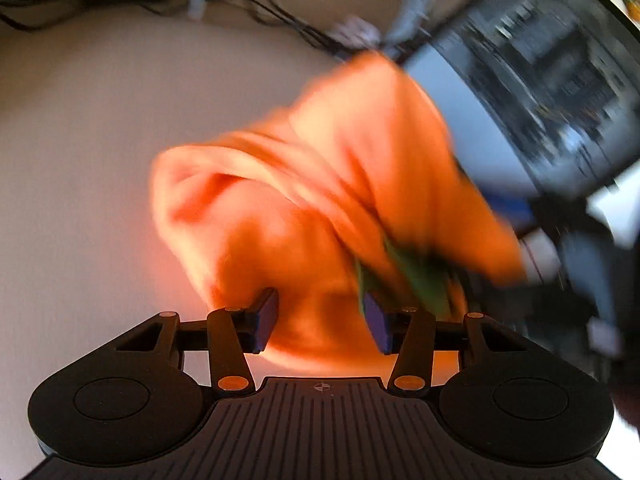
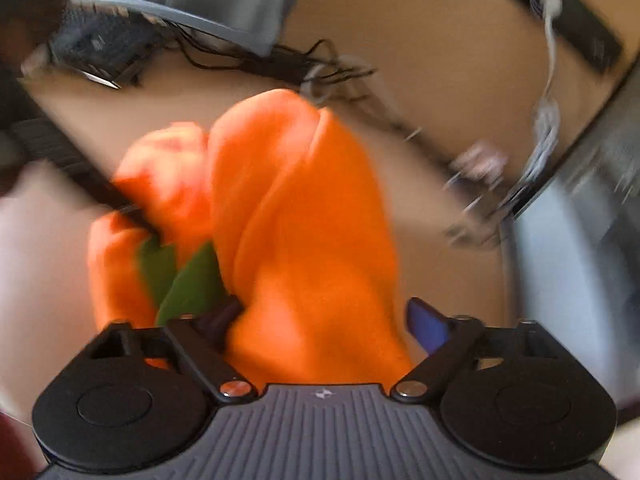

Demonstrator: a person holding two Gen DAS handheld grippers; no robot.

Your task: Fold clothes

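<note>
An orange garment [image 1: 320, 200] with a green patch [image 1: 416, 276] hangs bunched and blurred over the beige table [image 1: 100, 160]. My left gripper [image 1: 322, 320] has its blue pads [image 1: 266, 320] apart, with orange cloth lying between them. In the right wrist view the same orange garment [image 2: 288, 220] with its green patch [image 2: 184, 276] fills the middle. My right gripper [image 2: 328, 324] is wide apart, cloth draped between the fingers; the left finger is partly hidden by cloth. The other gripper [image 2: 72, 160] shows dark at the left, reaching into the garment.
Black cables [image 1: 280, 16] and white plugs [image 1: 412, 4] lie at the table's far side. A dark monitor [image 1: 540, 92] stands at the right. In the right wrist view, a keyboard [image 2: 96, 48], cables [image 2: 280, 64] and a monitor edge [image 2: 580, 208] surround the garment.
</note>
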